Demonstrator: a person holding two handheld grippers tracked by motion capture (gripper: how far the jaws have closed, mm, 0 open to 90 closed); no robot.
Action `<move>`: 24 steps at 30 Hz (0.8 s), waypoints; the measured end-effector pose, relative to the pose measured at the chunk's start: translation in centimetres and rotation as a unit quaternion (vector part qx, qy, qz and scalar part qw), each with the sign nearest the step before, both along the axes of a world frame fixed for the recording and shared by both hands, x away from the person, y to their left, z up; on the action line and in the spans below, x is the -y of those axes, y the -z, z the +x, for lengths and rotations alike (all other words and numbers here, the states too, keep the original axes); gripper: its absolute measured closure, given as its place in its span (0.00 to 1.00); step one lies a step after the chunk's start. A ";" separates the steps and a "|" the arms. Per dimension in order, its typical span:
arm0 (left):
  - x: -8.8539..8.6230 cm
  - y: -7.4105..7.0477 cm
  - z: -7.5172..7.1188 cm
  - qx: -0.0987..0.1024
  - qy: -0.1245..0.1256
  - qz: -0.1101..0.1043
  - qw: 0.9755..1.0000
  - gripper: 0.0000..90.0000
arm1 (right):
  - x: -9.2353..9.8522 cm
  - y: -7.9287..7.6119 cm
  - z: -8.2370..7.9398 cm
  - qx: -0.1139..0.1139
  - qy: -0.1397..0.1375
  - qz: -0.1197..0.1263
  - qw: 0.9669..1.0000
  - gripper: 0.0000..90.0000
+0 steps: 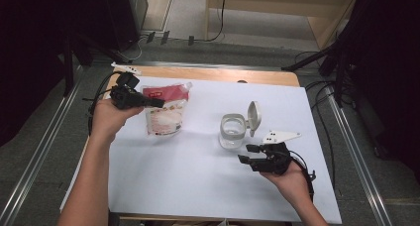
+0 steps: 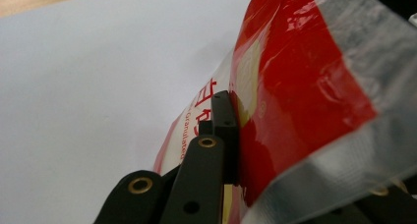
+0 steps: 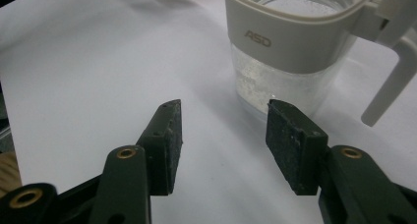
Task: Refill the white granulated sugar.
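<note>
Where the white sheet [image 1: 198,176] covers the tabletop, a strip of bare wood [image 1: 218,73] shows along the far edge, and beyond it lies a grey floor with black cables [image 1: 218,18] running toward a pale wooden unit [image 1: 297,3]. Dark stands and drapes close in both sides of the room, and metal rails [image 1: 34,156] run along the floor on either flank of the table.

Near the far left corner of the sheet, the left gripper [image 1: 157,103] is clamped tight on the red top band of a clear pouch [image 1: 166,109] of white granules; in the left gripper view the pouch [image 2: 300,101] is pinched between the jaws, its silvery sealed edge bending outward. The pouch's lower part appears to rest on the sheet.

Toward the right side, about midway between the near and far edges, stands a glass jar [image 1: 233,132] with a cream collar and its hinged lid [image 1: 254,114] flipped open. The right gripper [image 1: 249,153] sits just on the near side of it, jaws parted at a middling width with nothing between them; the right gripper view shows the jar [image 3: 290,62] close ahead, holding white grains. A white three-cornered plate [image 1: 280,136] lies on top of that gripper.
</note>
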State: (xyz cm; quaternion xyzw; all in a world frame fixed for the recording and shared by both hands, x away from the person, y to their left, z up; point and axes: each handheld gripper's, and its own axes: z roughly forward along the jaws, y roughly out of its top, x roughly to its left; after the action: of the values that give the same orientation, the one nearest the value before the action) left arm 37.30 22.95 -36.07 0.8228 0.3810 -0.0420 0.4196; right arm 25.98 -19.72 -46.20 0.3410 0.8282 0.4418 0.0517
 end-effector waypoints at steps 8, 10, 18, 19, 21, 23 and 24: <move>1.3 -1.9 -1.1 0.017 0.000 -0.005 1.000 1.00 | -1.0 -0.3 -0.3 0.005 -0.013 0.003 1.000 0.56; 1.5 -2.1 -1.4 0.018 0.004 -0.006 1.000 1.00 | -1.3 -0.3 -0.4 0.004 -0.015 0.003 1.000 0.56; 2.5 -2.5 -2.5 0.021 0.012 0.002 1.000 1.00 | -3.1 -0.6 -0.7 0.012 -0.039 0.003 0.999 0.59; 2.7 -2.6 -2.7 0.020 0.012 0.000 1.000 1.00 | -3.3 -0.6 -0.7 0.013 -0.043 0.003 0.999 0.59; 2.9 -2.7 -3.0 0.021 0.016 -0.001 1.000 1.00 | -3.7 -0.7 -0.8 0.016 -0.050 0.004 0.999 0.60; 3.0 -2.8 -3.2 0.021 0.019 0.000 1.000 1.00 | -4.1 -0.8 -0.9 0.016 -0.052 0.005 0.999 0.60; 3.1 -2.9 -3.3 0.021 0.019 0.000 1.000 1.00 | -4.2 -0.8 -0.9 0.017 -0.054 0.006 0.998 0.61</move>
State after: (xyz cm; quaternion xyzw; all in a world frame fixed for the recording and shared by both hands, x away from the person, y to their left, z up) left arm 33.99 19.81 -33.22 0.8306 0.3563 -0.0324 0.4267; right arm 25.05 -15.50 -45.41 0.2883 0.8416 0.4549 0.0399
